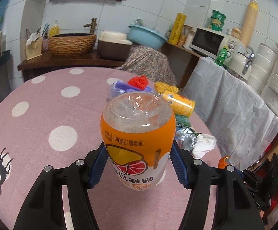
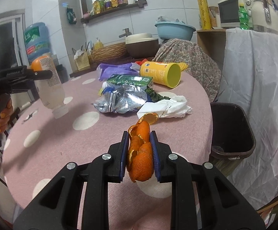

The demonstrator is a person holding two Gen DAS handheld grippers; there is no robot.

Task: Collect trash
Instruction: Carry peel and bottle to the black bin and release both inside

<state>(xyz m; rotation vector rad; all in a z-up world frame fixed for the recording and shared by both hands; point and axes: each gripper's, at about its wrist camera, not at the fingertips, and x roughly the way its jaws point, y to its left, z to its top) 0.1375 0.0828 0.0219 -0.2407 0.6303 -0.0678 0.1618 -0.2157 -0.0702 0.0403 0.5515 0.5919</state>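
Mid-cleanup: the left gripper [image 1: 139,153] pinches an orange juice bottle [image 1: 138,134] and the right gripper [image 2: 140,149] pinches orange peel [image 2: 141,153], both aloft beside the dark bin [image 2: 233,134]. Yellow cup [image 2: 161,73], foil wrapper [image 2: 123,99] and tissue [image 2: 167,106] remain on the worktop [image 2: 62,143] near the bin.

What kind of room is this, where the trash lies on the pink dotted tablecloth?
Most likely a home kitchen or dining corner. A white microwave oven stands on a side counter, a wooden wall shelf carries bottles of sauce and oil, and a metal tap rises behind a woven wicker basin.
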